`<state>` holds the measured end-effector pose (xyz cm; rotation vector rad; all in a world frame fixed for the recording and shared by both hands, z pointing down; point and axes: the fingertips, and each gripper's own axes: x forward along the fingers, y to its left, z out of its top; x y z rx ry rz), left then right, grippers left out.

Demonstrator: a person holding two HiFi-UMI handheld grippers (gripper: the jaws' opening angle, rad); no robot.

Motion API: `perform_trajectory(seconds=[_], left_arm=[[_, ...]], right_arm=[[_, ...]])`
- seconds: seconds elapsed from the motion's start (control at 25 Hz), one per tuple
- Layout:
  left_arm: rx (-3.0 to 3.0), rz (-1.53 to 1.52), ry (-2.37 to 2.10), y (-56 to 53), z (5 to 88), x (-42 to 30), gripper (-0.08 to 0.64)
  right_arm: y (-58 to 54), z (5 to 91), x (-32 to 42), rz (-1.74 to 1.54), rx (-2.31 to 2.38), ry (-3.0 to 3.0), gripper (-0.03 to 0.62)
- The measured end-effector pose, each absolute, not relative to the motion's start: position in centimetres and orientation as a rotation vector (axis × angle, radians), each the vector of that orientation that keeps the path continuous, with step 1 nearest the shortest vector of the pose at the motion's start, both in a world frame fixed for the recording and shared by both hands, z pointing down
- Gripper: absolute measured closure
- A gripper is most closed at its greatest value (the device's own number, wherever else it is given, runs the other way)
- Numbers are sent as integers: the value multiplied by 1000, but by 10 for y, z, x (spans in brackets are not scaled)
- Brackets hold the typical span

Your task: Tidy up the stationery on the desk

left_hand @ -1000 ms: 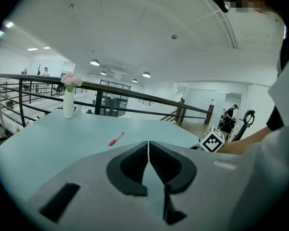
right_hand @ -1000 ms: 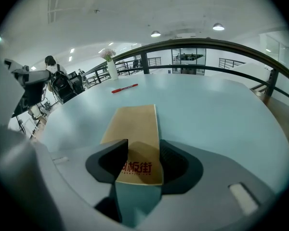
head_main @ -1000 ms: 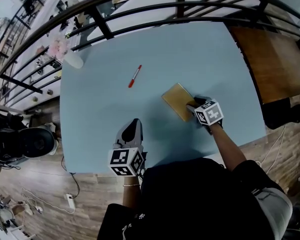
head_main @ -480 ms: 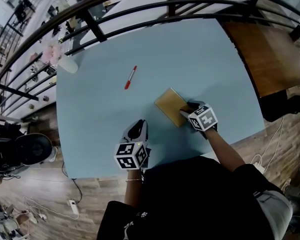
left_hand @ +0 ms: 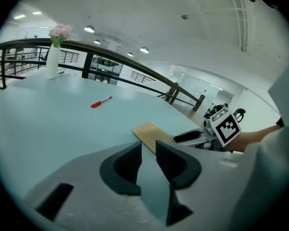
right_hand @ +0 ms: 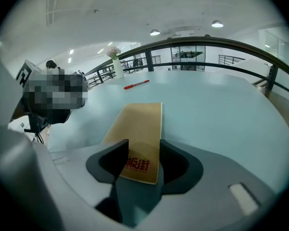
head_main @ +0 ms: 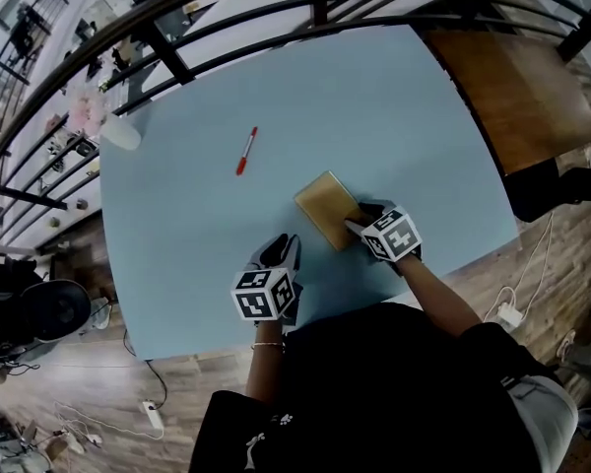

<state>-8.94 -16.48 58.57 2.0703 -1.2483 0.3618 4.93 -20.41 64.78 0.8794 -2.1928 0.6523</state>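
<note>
A small tan notebook (head_main: 323, 205) (right_hand: 140, 129) lies flat on the light blue desk (head_main: 384, 116). My right gripper (head_main: 359, 225) (right_hand: 143, 165) has the notebook's near end between its jaws, and both jaws touch its side edges. A red pen (head_main: 245, 152) (left_hand: 101, 101) lies alone farther back, left of the notebook. My left gripper (head_main: 282, 254) (left_hand: 148, 150) hangs low over the desk's near part, just short of the notebook (left_hand: 151, 132). Its jaws have just been opening and nothing is between them.
A white vase with pink flowers (head_main: 116, 131) (left_hand: 52, 59) stands at the desk's far left corner. A dark metal railing (head_main: 227, 18) runs behind the desk. A wooden seat (head_main: 517, 92) sits beyond the right edge. Cables lie on the wood floor (head_main: 512, 313).
My left gripper has come down and moved toward the notebook, and its jaws have opened. The right gripper and the notebook have shifted a little across the desk together.
</note>
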Motion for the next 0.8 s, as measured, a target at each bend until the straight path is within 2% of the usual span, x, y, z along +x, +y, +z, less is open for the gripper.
perform_trajectory(seconds=[0.8], left_arm=[[2006, 487, -1057, -178, 638, -44, 379]], right_arm=[[-171, 650, 33, 642, 797, -2191, 390]])
